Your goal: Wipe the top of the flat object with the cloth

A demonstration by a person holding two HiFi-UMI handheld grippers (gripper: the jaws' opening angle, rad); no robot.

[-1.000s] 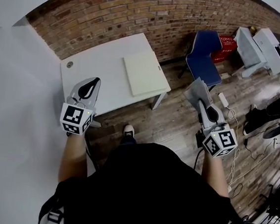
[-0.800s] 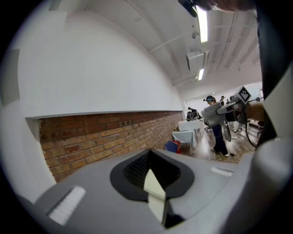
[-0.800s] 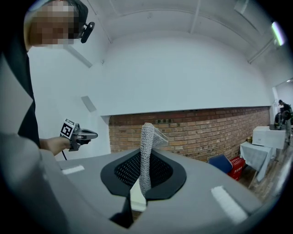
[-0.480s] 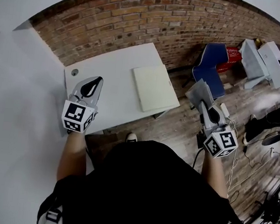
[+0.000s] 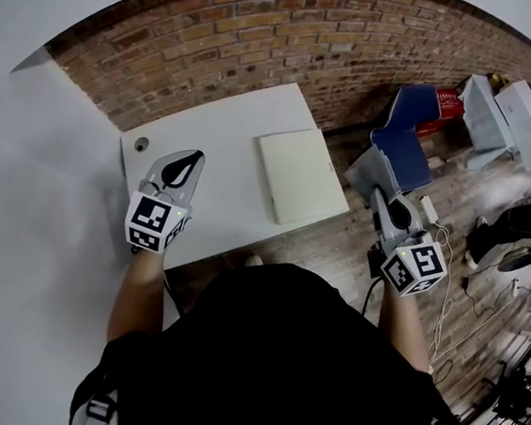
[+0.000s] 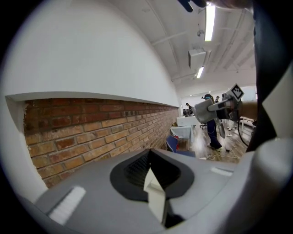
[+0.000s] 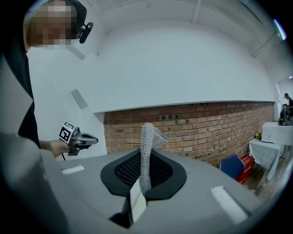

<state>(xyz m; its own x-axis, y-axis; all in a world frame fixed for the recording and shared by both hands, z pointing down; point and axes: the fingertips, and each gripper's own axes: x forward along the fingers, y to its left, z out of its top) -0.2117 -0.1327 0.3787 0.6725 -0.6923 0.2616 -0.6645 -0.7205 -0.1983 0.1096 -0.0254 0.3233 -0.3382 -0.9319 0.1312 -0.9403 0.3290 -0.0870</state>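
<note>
On the white surface [image 5: 211, 212]: the flat object [image 5: 302, 175] lies near the far right corner. It is pale and square, and nothing sits on top of it.
Left claw [image 5: 188, 161]: shut tight with nothing in it. It hangs over the left part of the surface, well apart from the flat object.
Right claw [image 5: 386, 205]: pinched shut on the cloth [image 5: 371, 174]. It is held up over the wooden floor [image 5: 347, 248], to the right of the surface and not over the flat object.
Cloth: grey with a knitted look. It sticks up past the claw tips and flops over at the top.
How the cloth will handle: I think it is soft, light and floppy. The claw holds it by one end, so the loose end is free to rub with.
How the flat object will handle: it looks thin, stiff and light, so it may slide when rubbed. Pressing down near one edge could keep it still.
Task so far: no wiping yet, because the cloth is not touching the flat object.
Near by: a blue chair [image 5: 406, 127] and a brick wall [image 5: 265, 37].
</note>
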